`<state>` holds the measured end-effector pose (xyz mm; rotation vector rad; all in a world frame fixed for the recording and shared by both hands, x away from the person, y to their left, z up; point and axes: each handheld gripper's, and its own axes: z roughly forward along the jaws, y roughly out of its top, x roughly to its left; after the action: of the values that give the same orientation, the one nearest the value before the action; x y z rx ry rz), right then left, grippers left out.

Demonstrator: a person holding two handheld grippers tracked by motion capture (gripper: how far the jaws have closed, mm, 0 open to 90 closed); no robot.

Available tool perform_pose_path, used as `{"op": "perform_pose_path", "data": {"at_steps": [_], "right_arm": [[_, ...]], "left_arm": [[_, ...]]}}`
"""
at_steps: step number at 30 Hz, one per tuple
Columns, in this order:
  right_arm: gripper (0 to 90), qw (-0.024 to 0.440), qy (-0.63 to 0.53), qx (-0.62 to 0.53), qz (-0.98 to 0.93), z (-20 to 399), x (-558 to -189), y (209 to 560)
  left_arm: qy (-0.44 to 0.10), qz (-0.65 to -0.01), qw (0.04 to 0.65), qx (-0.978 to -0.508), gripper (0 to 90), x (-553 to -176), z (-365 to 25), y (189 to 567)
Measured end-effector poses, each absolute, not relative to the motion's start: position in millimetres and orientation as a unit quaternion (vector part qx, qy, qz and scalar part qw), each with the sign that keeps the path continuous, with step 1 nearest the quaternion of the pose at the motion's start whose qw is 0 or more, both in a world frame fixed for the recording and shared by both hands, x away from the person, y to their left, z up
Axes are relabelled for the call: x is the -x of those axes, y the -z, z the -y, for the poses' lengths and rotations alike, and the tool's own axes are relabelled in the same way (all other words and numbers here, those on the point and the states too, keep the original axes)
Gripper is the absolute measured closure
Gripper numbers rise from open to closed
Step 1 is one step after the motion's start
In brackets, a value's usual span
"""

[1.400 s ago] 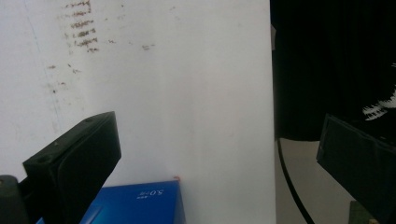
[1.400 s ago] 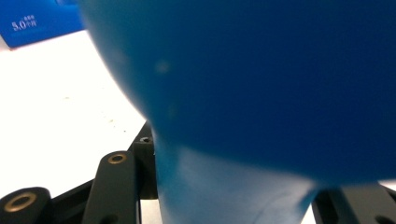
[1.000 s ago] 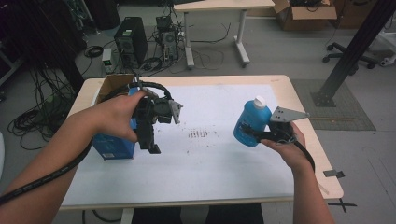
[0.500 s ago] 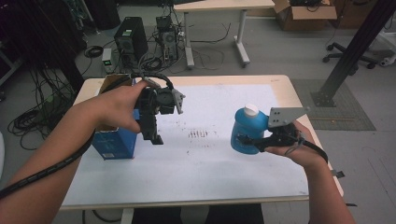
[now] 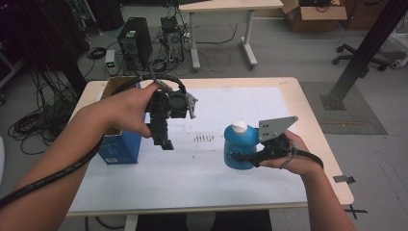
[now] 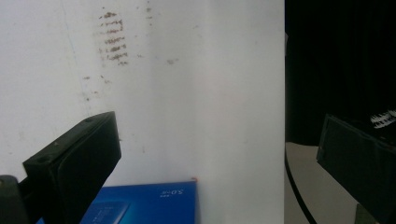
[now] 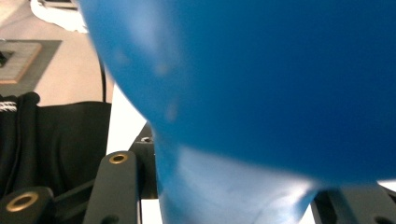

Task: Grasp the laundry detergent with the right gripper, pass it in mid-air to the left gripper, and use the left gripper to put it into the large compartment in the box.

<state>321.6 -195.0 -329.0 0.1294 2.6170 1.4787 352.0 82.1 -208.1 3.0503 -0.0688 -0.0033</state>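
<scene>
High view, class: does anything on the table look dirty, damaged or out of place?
Yes. The white table cover carries a patch of dark smudge marks near its middle, between the blue box and the blue bottle. Nothing looks spilled.

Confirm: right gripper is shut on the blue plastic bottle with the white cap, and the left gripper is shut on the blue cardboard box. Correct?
Half right. The right gripper is shut on the blue plastic bottle with the white cap. The left gripper holds nothing: the left gripper view shows its fingers wide apart above the white table sheet, with the blue cardboard box apart from them.

Glossy blue plastic bottle (image 5: 239, 148); matt white paper over the wooden table (image 5: 315, 125).
</scene>
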Motion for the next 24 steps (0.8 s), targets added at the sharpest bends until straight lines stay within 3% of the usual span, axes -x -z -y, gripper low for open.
{"op": "perform_pose_path", "data": {"at_steps": [24], "right_arm": [[46.3, 0.027, -0.509, -0.007, -0.861, 122.6, -333.1, 358.9]], "left_arm": [[0.002, 0.036, 0.041, -0.999, 0.2, -345.5, -71.2, 207.7]]}}
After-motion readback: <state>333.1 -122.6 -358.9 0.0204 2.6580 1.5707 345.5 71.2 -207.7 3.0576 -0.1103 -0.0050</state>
